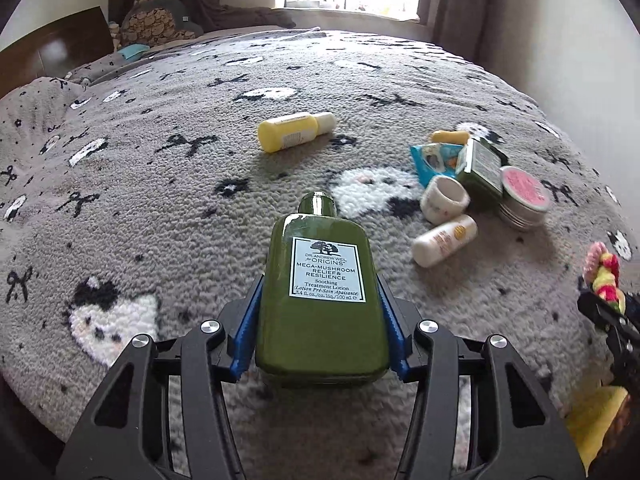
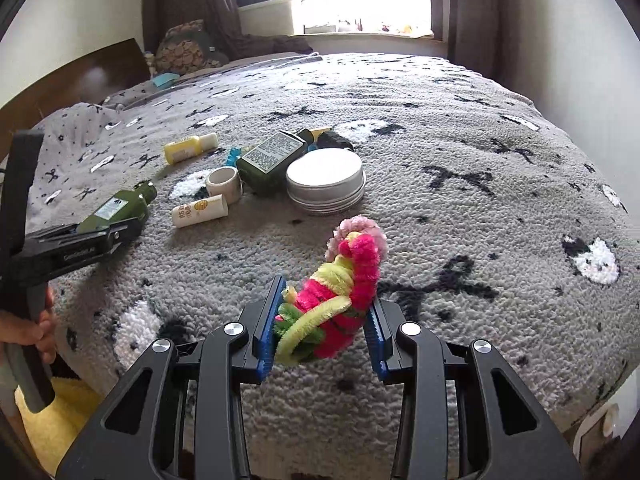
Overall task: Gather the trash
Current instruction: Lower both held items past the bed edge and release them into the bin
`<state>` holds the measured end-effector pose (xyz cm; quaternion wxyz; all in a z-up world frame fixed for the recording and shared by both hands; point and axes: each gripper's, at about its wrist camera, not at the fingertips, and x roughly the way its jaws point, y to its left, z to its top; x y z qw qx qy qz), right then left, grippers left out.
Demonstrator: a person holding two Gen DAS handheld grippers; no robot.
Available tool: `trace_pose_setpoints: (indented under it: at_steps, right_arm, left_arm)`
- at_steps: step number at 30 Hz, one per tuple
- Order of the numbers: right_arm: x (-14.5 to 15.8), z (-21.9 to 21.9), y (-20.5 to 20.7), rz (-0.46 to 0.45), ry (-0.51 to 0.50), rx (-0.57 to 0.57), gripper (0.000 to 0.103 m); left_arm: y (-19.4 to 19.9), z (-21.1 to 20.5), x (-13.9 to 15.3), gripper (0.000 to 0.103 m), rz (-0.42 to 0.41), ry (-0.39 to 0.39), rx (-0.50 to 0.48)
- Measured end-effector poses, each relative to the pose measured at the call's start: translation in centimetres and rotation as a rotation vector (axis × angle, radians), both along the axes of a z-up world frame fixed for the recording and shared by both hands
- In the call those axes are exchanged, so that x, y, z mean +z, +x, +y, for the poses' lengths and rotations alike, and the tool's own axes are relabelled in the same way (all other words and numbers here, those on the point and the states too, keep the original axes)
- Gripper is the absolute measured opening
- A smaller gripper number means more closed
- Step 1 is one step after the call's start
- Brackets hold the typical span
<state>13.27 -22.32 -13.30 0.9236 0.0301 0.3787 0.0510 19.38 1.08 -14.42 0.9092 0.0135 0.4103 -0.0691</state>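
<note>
My left gripper (image 1: 320,320) is shut on a green lotion bottle (image 1: 320,288) with a white label, held just above the grey bedspread (image 1: 160,184); the bottle also shows in the right wrist view (image 2: 120,208). My right gripper (image 2: 324,320) is shut on a pink, yellow and green pipe-cleaner flower (image 2: 344,280), held over the near part of the bed; the flower also shows at the right edge of the left wrist view (image 1: 602,272).
On the bed lie a yellow bottle (image 1: 296,130), a white tube (image 1: 444,240), a white ring-shaped cup (image 1: 444,198), a green box (image 1: 480,170), a round tin (image 2: 326,180) and a blue wrapper (image 1: 430,160). Pillows (image 2: 188,48) and a headboard stand at the far left.
</note>
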Motion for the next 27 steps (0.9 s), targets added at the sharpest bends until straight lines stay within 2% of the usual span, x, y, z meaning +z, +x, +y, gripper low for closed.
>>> trace_pose_setpoints:
  at_steps: [8, 13, 21, 27]
  right_arm:
    - [1.7, -0.6, -4.9, -0.03, 0.007, 0.023, 0.038]
    - [1.6, -0.6, -8.8, -0.032, 0.009, 0.046, 0.038]
    - [-1.1, 0.3, -13.2, 0.035, -0.007, 0.089, 0.038]
    - [-5.2, 1.7, -14.3, 0.155, 0.005, 0.129, 0.038]
  left_arm:
    - [-9.3, -1.1, 2.4, 0.05, -0.081, -0.038, -0.083]
    - [-14.2, -2.1, 2.2, 0.05, -0.092, -0.036, -0.126]
    - [-19.4, -3.7, -1.4, 0.05, -0.006, -0.02, -0.189]
    - [-21.4, -4.6, -5.5, 0.05, 0.115, -0.021, -0.239]
